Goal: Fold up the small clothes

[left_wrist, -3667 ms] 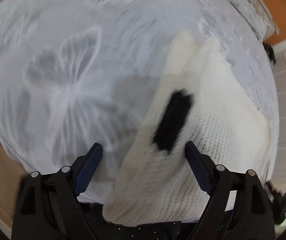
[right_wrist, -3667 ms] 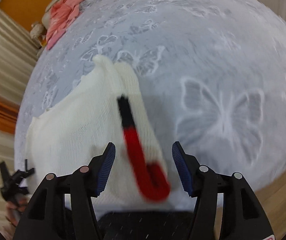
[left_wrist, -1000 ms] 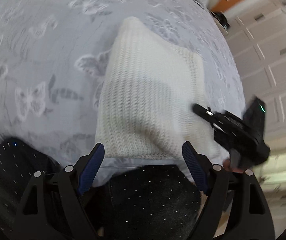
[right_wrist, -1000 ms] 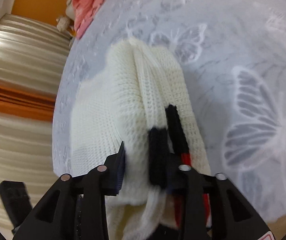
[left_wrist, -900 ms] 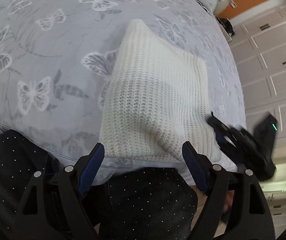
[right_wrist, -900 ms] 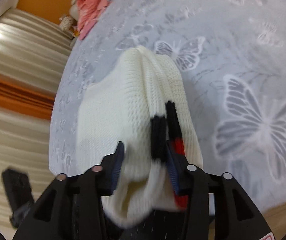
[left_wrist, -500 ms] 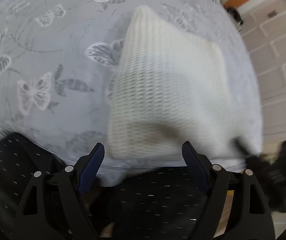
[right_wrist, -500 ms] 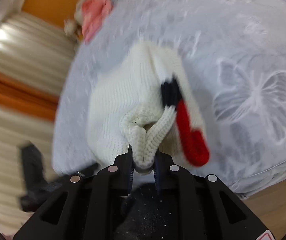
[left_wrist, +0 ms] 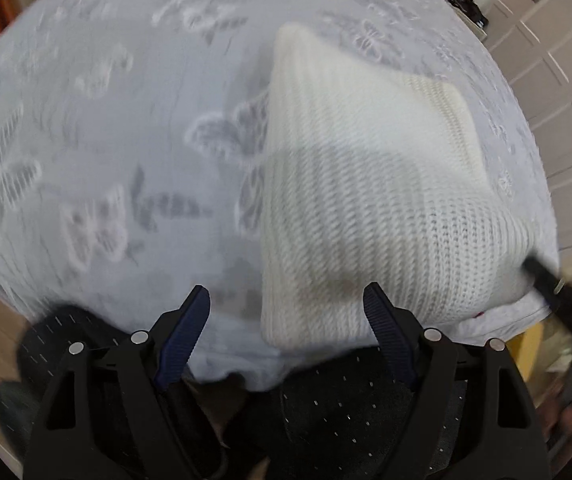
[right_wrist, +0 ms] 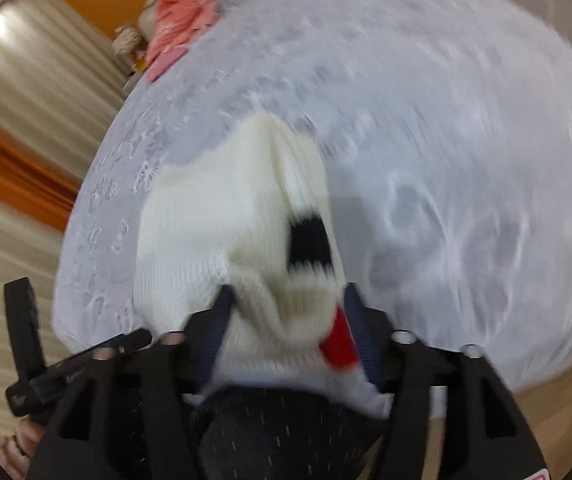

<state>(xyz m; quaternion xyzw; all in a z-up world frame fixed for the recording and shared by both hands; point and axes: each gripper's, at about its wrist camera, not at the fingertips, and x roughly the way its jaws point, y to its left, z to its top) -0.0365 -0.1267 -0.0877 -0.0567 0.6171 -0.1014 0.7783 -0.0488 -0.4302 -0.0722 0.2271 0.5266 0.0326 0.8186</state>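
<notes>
A cream knitted sweater (left_wrist: pixel 365 184) lies folded on the grey butterfly bedspread (left_wrist: pixel 106 120), near its front edge. My left gripper (left_wrist: pixel 286 308) hovers open over the sweater's near left corner, pads clear of the knit. In the right wrist view, the sweater (right_wrist: pixel 222 216) shows a black stripe (right_wrist: pixel 305 240) and a red cuff (right_wrist: pixel 339 344). My right gripper (right_wrist: pixel 287 308) has its jaws opening; the sweater's bunched near edge still sits loosely between them. The picture is blurred.
A pink garment (right_wrist: pixel 182 20) lies at the bed's far corner. White cupboard doors (left_wrist: pixel 557 92) stand to the right, striped curtains (right_wrist: pixel 26 100) to the left. A person's dark dotted trousers (left_wrist: pixel 345 408) press against the bed's front edge. The right gripper's black body (left_wrist: pixel 565 304) shows beside the sweater.
The right gripper pinched the sweater's near edge, lifted it, and now its jaws have spread apart around the knit. The left gripper stayed open and tilted slightly.
</notes>
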